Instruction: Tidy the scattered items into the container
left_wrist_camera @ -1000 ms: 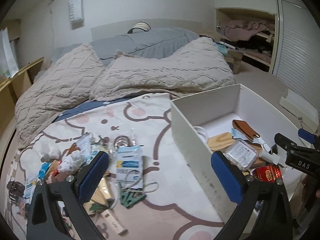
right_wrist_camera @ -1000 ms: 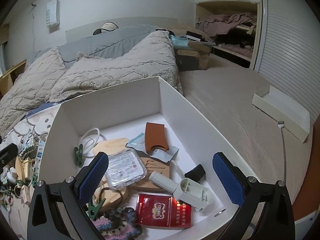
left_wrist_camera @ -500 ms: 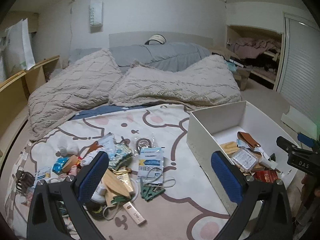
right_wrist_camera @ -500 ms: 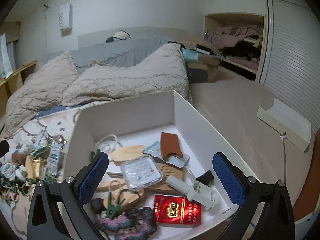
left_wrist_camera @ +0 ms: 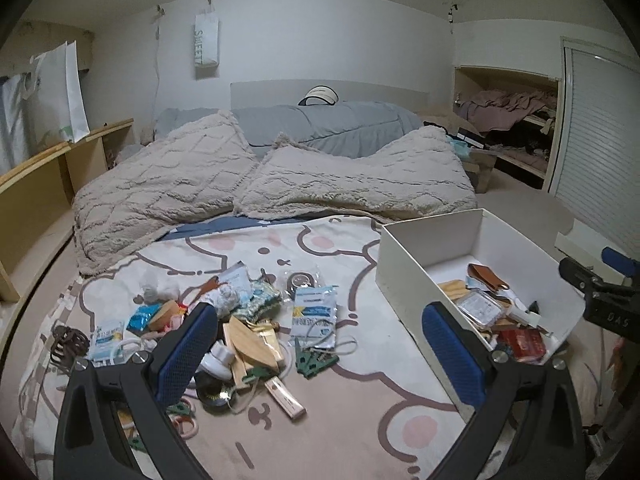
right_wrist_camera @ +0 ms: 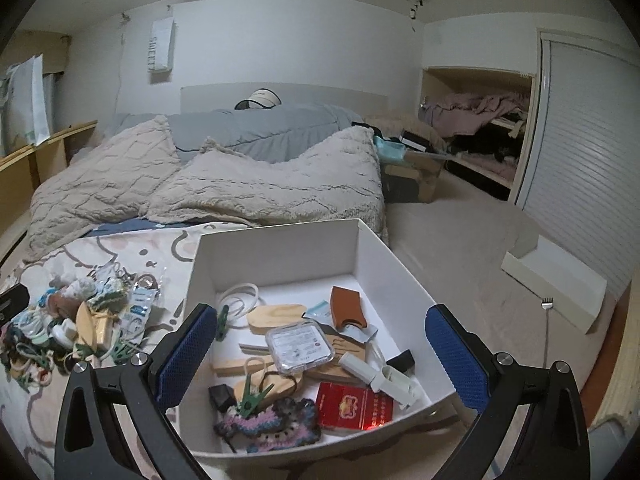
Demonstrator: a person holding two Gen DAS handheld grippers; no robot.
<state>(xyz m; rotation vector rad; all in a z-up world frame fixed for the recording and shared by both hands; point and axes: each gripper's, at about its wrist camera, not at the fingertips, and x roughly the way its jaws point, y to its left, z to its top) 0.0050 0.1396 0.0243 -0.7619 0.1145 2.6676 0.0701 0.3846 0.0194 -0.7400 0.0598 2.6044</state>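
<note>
Bedroom; cartoon-print blanket [left_wrist_camera: 344,432] spread over the bed's near end. Left gripper [left_wrist_camera: 320,354] spread wide, holding nothing, above the scattered pile [left_wrist_camera: 224,328]: sachets, wooden pieces, green clothespins, hair ties. Right gripper [right_wrist_camera: 318,354] likewise wide apart and empty, over the white box [right_wrist_camera: 280,248]. Box sits right of the pile, already holding a red packet [right_wrist_camera: 352,404], clear plastic case [right_wrist_camera: 300,346] and crochet piece [right_wrist_camera: 268,424].

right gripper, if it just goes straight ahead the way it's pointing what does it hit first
Probably the clear plastic case in the white box. The open right gripper aims down into the box and that case lies midway between its fingertips, though depth is hard to judge.
</note>
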